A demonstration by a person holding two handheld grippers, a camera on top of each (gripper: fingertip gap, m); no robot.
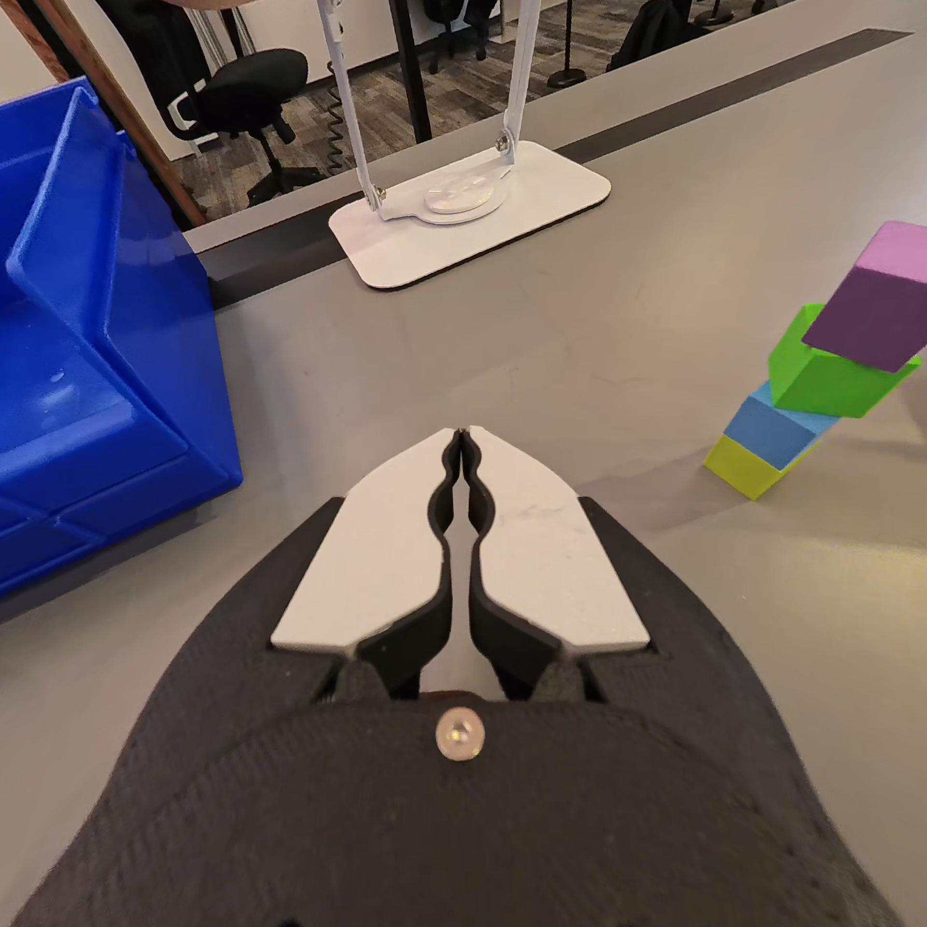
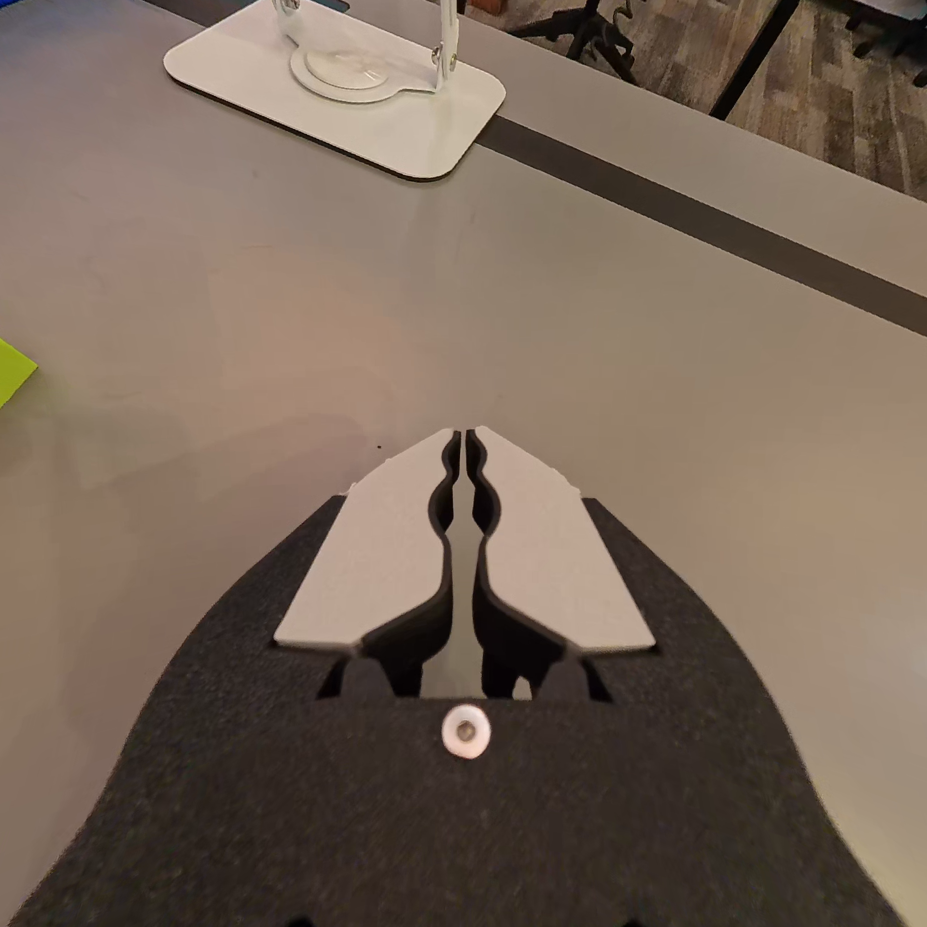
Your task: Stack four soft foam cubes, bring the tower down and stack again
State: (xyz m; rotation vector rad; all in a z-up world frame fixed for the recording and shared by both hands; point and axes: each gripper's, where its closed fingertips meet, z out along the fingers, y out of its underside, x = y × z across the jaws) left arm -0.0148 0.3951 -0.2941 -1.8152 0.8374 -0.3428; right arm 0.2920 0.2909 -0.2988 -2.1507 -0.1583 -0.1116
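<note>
Four-cube tower (image 1: 822, 361) up on grey table (image 1: 501, 351): yellow, blue, green, purple, leaning. Left gripper (image 1: 462, 430) pressed together, bare. Right gripper (image 2: 463, 430) nearly closed, bare; yellow-green sliver (image 2: 12, 368) probably a cube.

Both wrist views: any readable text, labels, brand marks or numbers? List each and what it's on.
None in either view.
Foam cubes, yellow, blue, green, purple: plain faces, no print.
Blue bin: no label showing.
White lamp base: no mark I can make out.
Left gripper and right gripper: no markings; both shut on nothing.
Grey table: bare of writing.
</note>
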